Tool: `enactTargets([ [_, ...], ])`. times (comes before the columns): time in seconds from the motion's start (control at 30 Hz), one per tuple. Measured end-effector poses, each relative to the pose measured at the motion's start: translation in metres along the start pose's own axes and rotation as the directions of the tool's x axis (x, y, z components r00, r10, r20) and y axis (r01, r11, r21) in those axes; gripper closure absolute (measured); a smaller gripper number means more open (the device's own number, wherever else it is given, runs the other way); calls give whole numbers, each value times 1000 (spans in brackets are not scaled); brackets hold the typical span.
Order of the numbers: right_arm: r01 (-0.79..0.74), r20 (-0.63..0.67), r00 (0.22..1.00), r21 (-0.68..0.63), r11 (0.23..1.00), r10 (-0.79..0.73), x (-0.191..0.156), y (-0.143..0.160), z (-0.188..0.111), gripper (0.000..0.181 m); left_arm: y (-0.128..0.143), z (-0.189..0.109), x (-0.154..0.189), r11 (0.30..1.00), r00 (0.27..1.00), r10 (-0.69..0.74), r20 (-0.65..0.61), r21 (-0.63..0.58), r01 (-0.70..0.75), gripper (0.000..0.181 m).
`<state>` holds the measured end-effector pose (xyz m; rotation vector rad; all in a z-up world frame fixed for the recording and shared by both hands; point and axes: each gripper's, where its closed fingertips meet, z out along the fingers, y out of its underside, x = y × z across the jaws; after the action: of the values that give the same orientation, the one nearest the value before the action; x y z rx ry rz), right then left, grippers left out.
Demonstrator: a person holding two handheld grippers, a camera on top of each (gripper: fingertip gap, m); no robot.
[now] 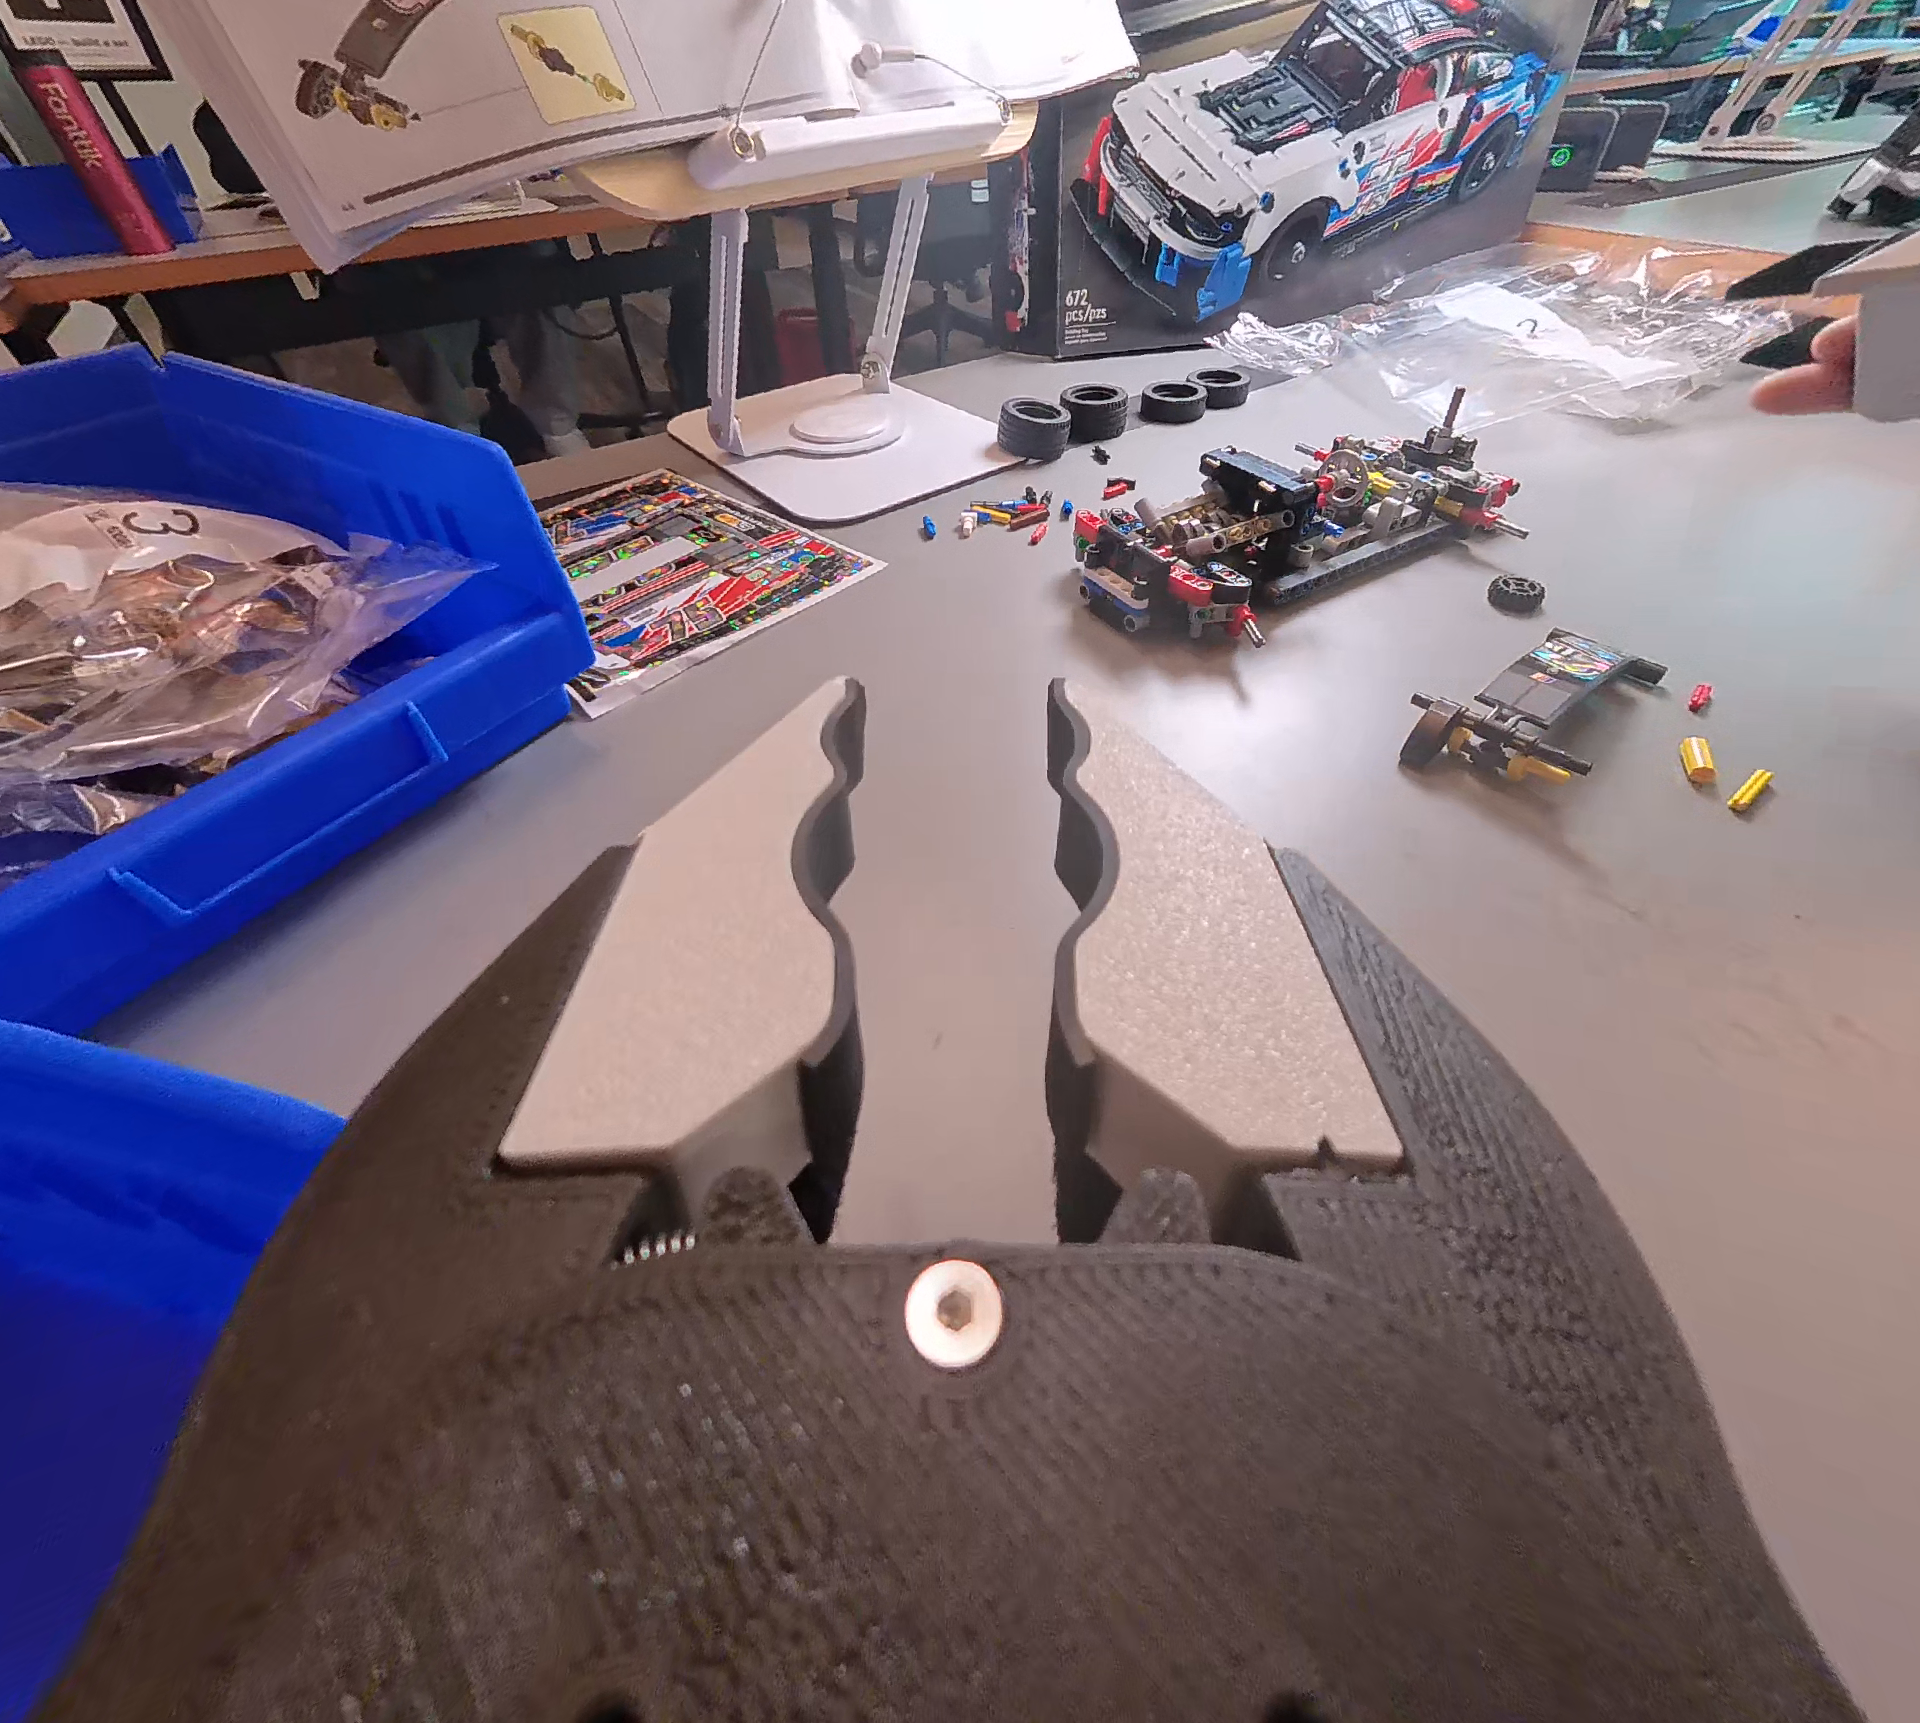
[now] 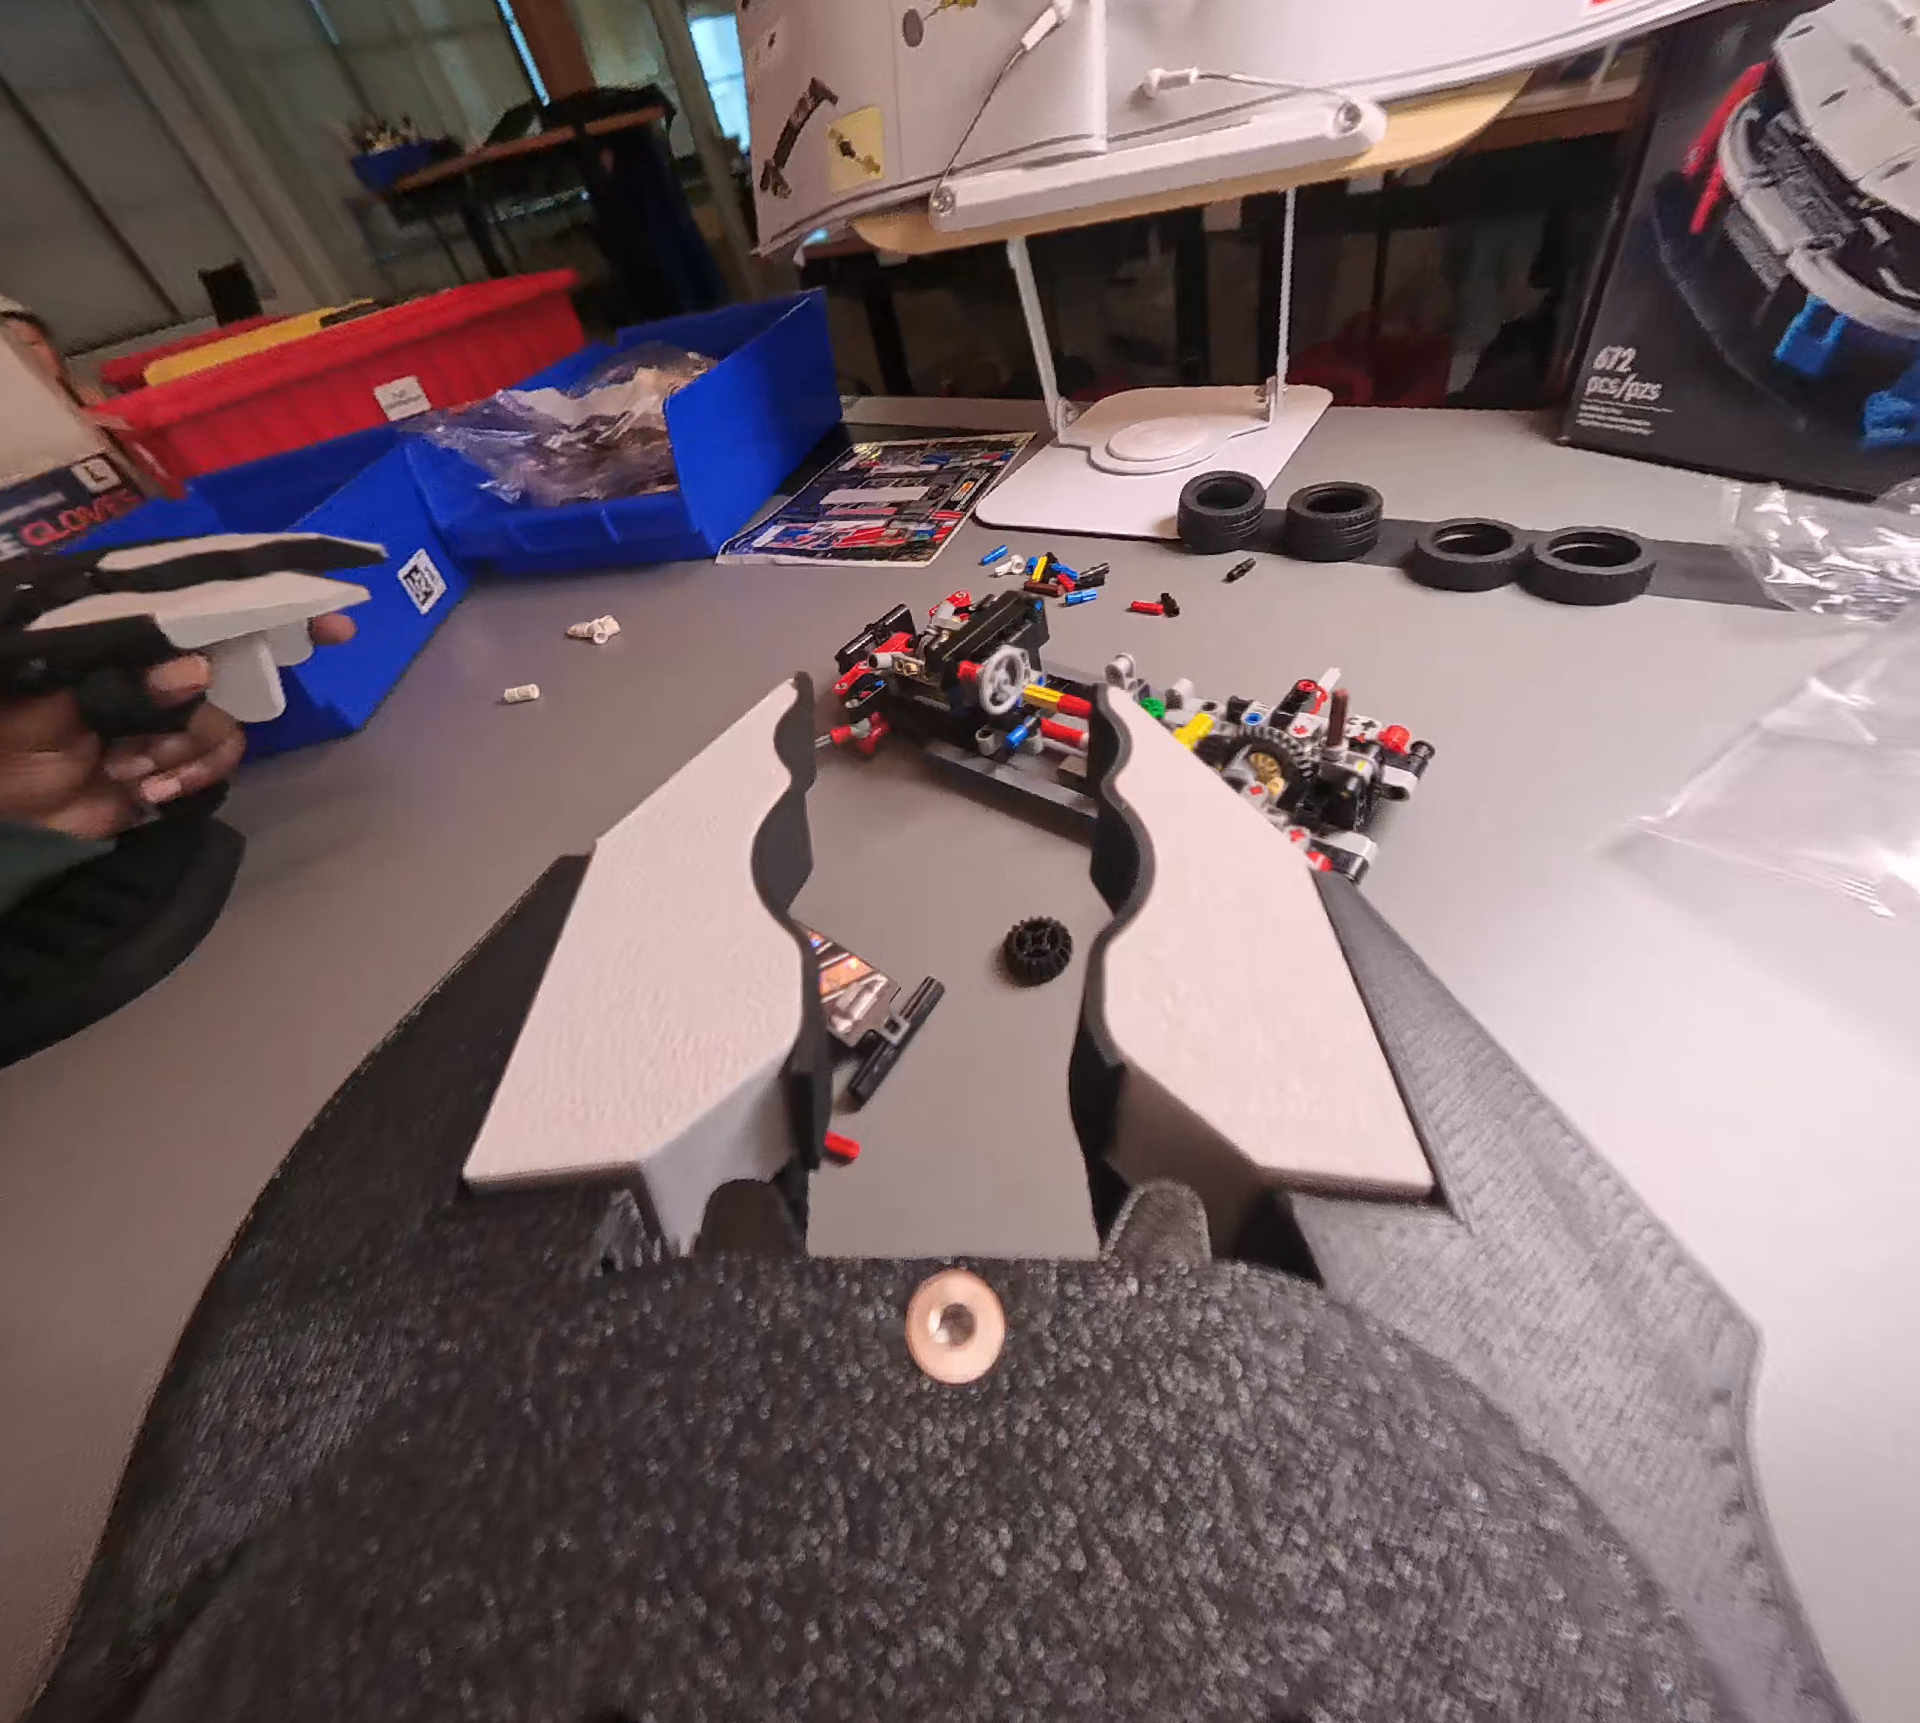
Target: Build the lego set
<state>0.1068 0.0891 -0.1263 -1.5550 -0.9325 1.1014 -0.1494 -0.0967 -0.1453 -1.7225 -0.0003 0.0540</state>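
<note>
- The left gripper (image 1: 956, 697) hangs over bare grey worktop (image 1: 1558, 998) with its fingers (image 1: 727, 894) parted by a clear gap; nothing sits between them and they touch nothing.
- Just to its left is a blue bin (image 1: 312, 738) holding clear bags of parts (image 1: 156, 634), with a sticker sheet (image 1: 707, 572) lying flat beside the bin.
- The right gripper (image 2: 951, 697) has its fingers (image 2: 1247, 946) spread wider and grips nothing; through the gap, lying on the worktop, are a small black gear (image 2: 1037, 950), a dark curved panel piece (image 2: 862, 998) and a small red pin (image 2: 842, 1145).
- The half-built lego chassis (image 1: 1299, 520) lies on the worktop ahead of both grippers; in the right wrist view it sits just past the fingertips, whether touching them I cannot tell.
- The curved panel sub-assembly (image 1: 1527, 707) lies apart from the chassis on its near right, with yellow pins (image 1: 1720, 774) near it.
- Four black tyres (image 1: 1122, 406) stand in a row behind the chassis, and a scatter of small coloured pins (image 1: 1008, 515) lies between tyres and chassis.
- An open instruction booklet (image 1: 520, 11) rests on a white stand (image 1: 831, 426) behind the parts; the set's box (image 1: 1351, 115) stands to the right of it, with an empty clear bag (image 1: 1507, 333) in front.
</note>
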Motion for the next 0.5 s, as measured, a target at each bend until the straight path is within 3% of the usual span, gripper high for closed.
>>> enactTargets([
  [0.1, 87, -78, 994, 116, 989, -78, 11, 2, 1, 135, 2, 2, 1, 1000, 1000, 6, -3, -9, -6, 148],
  [0.23, 219, -92, 974, 158, 963, -206, 4, -7, -4, 132, 0, 0, 5, 1000, 1000, 25, -9, -1, -25, 147],
  [0.37, 328, -108, 943, 128, 936, -315, 1, -2, -6, 131, -6, -2, 4, 999, 1000, 32, 0, 23, -31, 146],
  [0.5, 340, -103, 939, 115, 934, -329, 1, 1, -3, 131, 0, 1, 0, 1000, 1000, 3, -1, 5, -3, 145],
])
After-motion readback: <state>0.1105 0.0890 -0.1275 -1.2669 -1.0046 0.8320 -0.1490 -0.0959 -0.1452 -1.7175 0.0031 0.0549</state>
